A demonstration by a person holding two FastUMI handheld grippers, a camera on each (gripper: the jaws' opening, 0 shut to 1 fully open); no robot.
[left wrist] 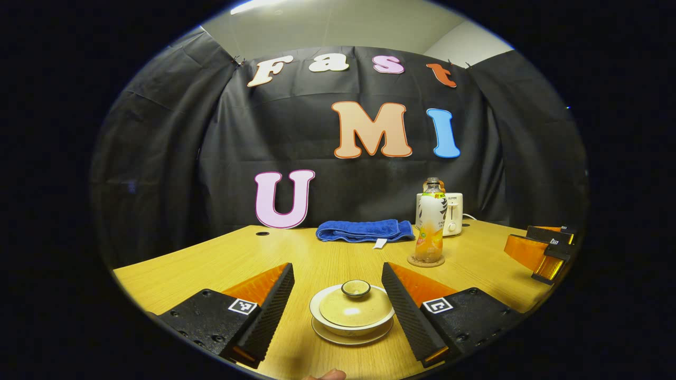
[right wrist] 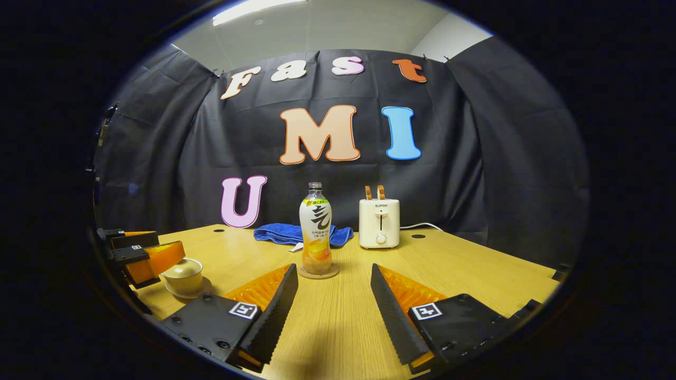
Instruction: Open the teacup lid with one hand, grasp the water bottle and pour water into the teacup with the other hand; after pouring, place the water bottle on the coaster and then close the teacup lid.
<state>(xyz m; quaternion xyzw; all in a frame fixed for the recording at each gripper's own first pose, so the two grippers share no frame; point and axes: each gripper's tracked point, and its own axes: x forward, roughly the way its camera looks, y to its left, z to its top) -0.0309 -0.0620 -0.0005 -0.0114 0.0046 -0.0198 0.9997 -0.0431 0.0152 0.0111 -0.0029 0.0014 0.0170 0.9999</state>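
Where the left gripper view looks forward, the left gripper point(left wrist: 338, 311) has its fingers spread wide, with the teacup point(left wrist: 352, 312) between them, touching neither. Lid point(left wrist: 355, 302) sits on the cup, cup on its saucer point(left wrist: 352, 336). Farther back on the wooden table point(left wrist: 222, 264), the water bottle point(left wrist: 432, 224) stands upright on the coaster point(left wrist: 425, 260). Blue towel point(left wrist: 364, 230) lies by the back wall, white toaster point(left wrist: 453, 214) just behind the bottle. Right gripper point(left wrist: 544, 250) shows at the right edge; its finger state cannot be told there.

Right gripper view: right gripper point(right wrist: 334, 306) fingers apart, holding nothing, bottle point(right wrist: 316, 232) ahead of the gap on the coaster point(right wrist: 318, 273). Teacup point(right wrist: 183, 274) far left, beside the left gripper point(right wrist: 138, 253). Toaster point(right wrist: 378, 224) right of the bottle, towel point(right wrist: 288, 234) behind it.
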